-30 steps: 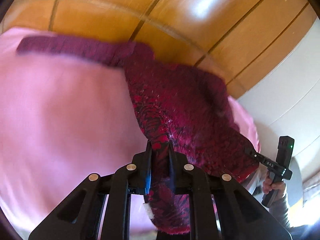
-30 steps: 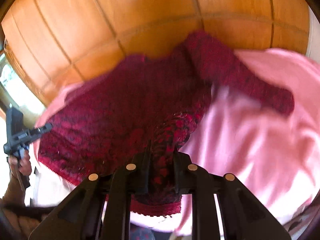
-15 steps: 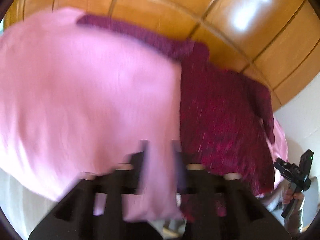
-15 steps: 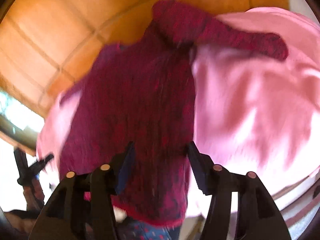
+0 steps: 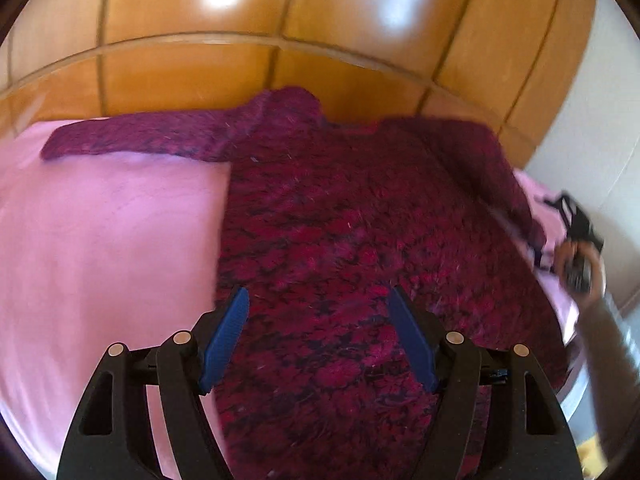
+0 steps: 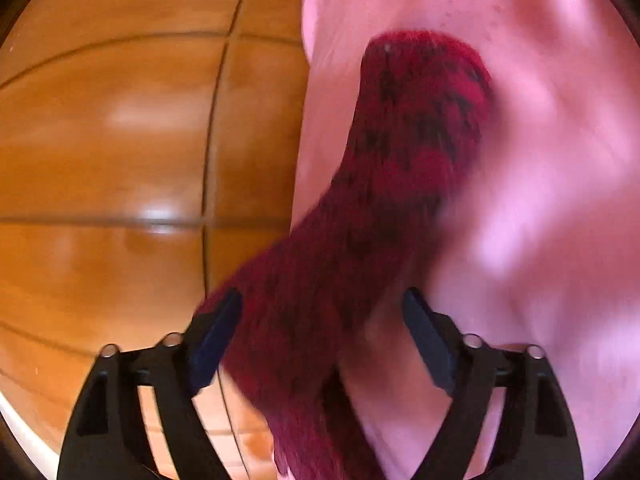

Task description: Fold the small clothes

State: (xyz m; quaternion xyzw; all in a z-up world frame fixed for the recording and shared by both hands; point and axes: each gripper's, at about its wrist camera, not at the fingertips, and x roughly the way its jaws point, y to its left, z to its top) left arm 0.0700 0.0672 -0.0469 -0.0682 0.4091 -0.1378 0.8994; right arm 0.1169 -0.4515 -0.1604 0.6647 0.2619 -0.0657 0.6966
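A dark red knitted sweater [image 5: 360, 240] lies spread across a pink sheet [image 5: 100, 240], filling the centre and right of the left wrist view, with one sleeve stretched toward the upper left of the frame along the foot of a glossy wooden panelled wall [image 5: 240, 60]. The left gripper [image 5: 319, 336], at the bottom centre, hovers over the garment's lower body; its jaws are spread and opening wider, the blue pads clear of the knit lying beneath them. At the right edge, blurred, a hand [image 5: 580, 264] carries the second tool. In the right wrist view, the right gripper [image 6: 322, 340] shows jaws spread and opening too, with a sleeve of the sweater [image 6: 400, 160] running from between them up to the top centre over the pink sheet [image 6: 540, 160], wooden panelling [image 6: 120, 160] filling the left half.
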